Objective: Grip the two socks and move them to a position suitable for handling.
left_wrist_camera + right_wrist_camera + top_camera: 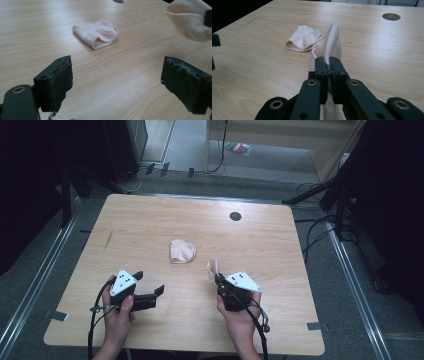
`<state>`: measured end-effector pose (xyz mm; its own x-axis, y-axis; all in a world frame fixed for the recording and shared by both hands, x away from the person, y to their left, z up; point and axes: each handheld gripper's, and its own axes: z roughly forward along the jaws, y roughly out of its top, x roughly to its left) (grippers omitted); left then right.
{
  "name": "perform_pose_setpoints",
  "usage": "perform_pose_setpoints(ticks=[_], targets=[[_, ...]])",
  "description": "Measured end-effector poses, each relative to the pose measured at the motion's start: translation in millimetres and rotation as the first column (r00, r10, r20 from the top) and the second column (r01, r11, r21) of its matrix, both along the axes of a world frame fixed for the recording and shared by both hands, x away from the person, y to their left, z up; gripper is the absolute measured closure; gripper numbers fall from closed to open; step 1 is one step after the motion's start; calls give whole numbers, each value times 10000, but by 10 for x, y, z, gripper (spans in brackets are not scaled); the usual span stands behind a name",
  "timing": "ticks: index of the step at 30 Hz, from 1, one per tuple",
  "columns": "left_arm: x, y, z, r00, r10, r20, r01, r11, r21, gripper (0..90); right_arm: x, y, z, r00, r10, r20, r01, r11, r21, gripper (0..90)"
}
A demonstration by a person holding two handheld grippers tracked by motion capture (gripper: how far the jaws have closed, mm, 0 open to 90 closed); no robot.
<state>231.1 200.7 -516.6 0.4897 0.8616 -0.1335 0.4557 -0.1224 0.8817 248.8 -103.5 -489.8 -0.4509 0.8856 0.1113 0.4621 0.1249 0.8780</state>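
A pale pink sock (181, 251) (97, 33) (303, 38) lies crumpled near the middle of the wooden table (150, 220). My right gripper (218, 277) (328, 65) is shut on a second pale sock (213, 268) (331, 40), whose fabric stands up between the closed jaws and hangs below them. That held sock (190, 21) also appears at the top right of the left gripper view. My left gripper (149, 284) (120, 82) is at the front left of the table, jaws wide apart with nothing between them, aimed toward the lying sock.
A round cable hole (235, 216) (391, 16) sits in the table's far right part. Dark stands and cables (330, 195) crowd the floor to the right, and metal rails (35, 285) run along both sides.
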Motion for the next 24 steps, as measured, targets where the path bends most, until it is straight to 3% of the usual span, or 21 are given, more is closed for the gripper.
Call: perform_pose_setpoints(ticks=[6, 11, 24], targets=[[-8, -75, -16, 9993, -328, -165, 328, 9995, 9, 112, -119, 124, -54, 9989, 407, -214, -404, 9991, 146, 871], [-46, -198, -42, 9972, -692, -277, 701, 9971, 307, 113, -178, 248, -80, 9965, 761, -333, -755, 9970, 170, 870], [-42, -220, -72, 9957, -817, -445, 828, 9963, 236, 113, -269, 499, -246, 9920, 1080, -648, -1089, 9940, -113, 870]])
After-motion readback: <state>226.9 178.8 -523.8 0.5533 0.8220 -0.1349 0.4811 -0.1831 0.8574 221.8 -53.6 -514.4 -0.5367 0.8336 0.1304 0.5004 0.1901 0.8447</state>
